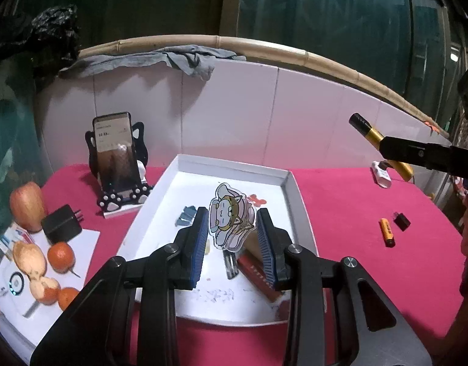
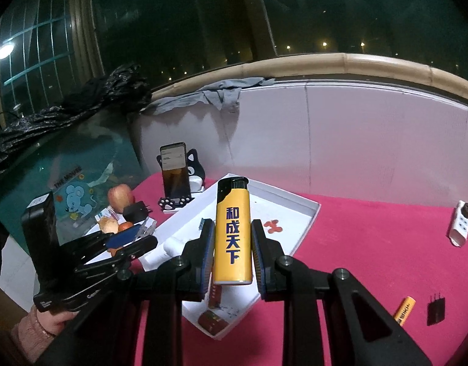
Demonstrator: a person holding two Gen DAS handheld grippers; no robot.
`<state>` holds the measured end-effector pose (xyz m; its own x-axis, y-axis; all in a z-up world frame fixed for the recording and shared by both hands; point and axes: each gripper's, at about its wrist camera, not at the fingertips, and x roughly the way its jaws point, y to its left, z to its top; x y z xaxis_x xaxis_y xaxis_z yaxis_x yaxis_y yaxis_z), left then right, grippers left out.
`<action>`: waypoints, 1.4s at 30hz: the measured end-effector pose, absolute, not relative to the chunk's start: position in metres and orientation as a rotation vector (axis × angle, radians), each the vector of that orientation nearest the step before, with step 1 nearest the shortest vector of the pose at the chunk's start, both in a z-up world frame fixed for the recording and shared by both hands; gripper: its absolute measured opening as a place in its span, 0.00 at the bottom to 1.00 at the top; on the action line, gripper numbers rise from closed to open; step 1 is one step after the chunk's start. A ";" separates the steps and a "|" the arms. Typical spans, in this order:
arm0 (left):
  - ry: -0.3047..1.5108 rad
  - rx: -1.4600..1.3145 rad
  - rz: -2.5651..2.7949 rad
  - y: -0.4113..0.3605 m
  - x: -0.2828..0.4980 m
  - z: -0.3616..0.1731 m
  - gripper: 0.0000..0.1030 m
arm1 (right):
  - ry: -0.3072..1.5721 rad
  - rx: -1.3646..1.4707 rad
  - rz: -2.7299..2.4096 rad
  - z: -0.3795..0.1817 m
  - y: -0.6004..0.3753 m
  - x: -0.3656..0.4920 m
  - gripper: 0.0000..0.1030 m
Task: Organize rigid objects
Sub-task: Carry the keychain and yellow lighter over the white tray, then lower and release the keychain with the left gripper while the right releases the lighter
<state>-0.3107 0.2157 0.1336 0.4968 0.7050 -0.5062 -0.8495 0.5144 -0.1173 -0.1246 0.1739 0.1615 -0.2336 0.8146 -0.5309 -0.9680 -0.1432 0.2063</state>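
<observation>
Nearest the lens, your left gripper (image 1: pixel 232 224) pinches a flat cartoon-cat charm (image 1: pixel 231 216) between its blue pads, held above the white tray (image 1: pixel 290 183). Lower it toward bare tray floor, clear of the red box (image 1: pixel 258 274) lying at the tray's near end, before spreading the pads. The tool points forward and slightly down over the tray's middle. To the right, your right gripper (image 2: pixel 232 244) is pressed onto a yellow lighter (image 2: pixel 233 231), upright, black cap topmost, above the tray's near edge. Hold it level until the left withdraws. An orange battery (image 1: pixel 387 232) and a small black plug (image 1: pixel 401 221) lie on the red cloth (image 1: pixel 356 213), outside the tray.
</observation>
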 end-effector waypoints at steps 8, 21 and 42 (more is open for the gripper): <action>0.448 -0.377 0.993 0.234 -0.308 0.132 0.30 | 0.628 -0.346 1.743 0.157 0.192 -0.135 0.22; 0.485 -0.425 1.021 0.276 -0.289 0.129 0.30 | 0.699 -0.353 1.748 0.141 0.224 -0.139 0.22; 0.612 -0.577 1.106 0.348 -0.255 0.071 0.30 | 0.895 -0.407 1.615 0.061 0.301 -0.132 0.22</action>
<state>-0.2548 0.3485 0.0708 0.3219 0.6332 -0.7039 -0.9328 0.3395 -0.1211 -0.1320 0.3007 0.0611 -0.2536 0.6772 -0.6907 -0.9447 -0.0201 0.3272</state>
